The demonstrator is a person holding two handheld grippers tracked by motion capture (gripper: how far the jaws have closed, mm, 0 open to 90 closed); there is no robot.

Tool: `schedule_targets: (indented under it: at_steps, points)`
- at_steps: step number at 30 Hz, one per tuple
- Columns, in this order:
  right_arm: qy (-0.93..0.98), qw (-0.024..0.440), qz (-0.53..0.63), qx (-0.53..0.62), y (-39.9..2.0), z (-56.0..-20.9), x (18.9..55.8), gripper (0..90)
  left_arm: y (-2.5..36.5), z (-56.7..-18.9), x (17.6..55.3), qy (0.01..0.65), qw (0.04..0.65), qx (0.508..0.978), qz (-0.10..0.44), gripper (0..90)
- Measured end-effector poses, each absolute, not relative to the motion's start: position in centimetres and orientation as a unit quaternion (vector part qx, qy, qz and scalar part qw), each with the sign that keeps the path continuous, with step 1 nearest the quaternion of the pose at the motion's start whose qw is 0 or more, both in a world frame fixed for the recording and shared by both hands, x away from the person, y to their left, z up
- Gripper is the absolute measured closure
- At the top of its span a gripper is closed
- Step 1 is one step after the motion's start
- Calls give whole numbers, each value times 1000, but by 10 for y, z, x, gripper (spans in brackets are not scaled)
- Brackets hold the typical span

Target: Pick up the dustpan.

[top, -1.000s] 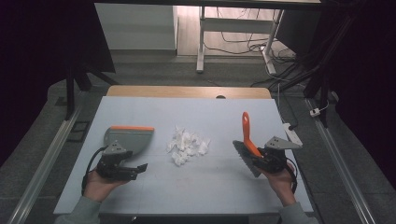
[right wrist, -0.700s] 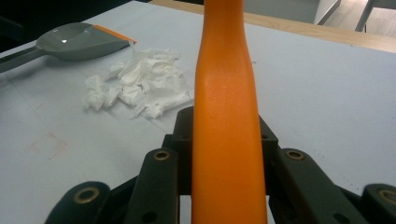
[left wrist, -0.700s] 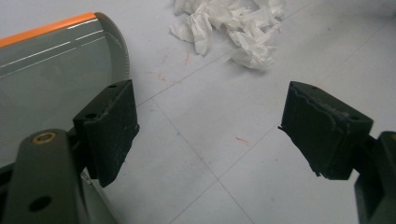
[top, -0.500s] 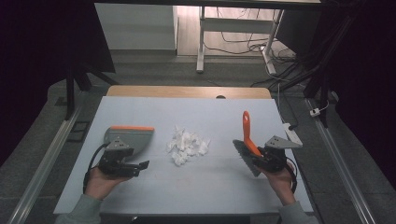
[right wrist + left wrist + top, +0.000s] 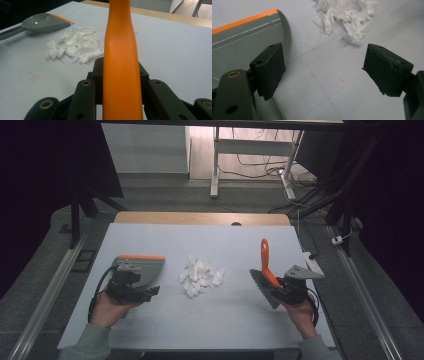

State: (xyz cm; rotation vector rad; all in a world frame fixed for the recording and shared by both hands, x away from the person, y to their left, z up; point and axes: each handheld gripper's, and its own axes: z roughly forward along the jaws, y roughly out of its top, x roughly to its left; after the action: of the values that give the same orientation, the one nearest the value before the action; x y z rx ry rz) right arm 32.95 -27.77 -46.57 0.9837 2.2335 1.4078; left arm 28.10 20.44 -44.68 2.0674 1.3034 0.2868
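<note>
Nothing has shifted visibly since the earlier frames: both hands hold the same stations at the near edge of the bench (image 5: 225, 240). Nearest the person, the left tongs (image 5: 322, 72) stand spread wide and hold nothing, one jaw over the grey dustpan (image 5: 137, 270), whose orange-edged lip faces away from the person. The right tongs (image 5: 280, 287) are pressed onto the orange handle of a brush (image 5: 265, 262), which rises upright with its dark bristle head low beside the tongs. Between the two, slightly farther out, a heap of crumpled white paper scraps (image 5: 200, 275) lies on the bench, near the dustpan's right side but apart from it.
</note>
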Motion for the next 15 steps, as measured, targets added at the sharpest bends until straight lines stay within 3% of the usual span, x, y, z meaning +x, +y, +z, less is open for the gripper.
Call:
schedule_targets:
  at_steps: [15]
  points:
    - [785,164,488,344,-275,-467,329,707,246,-458,292,591,287,748,95,149]
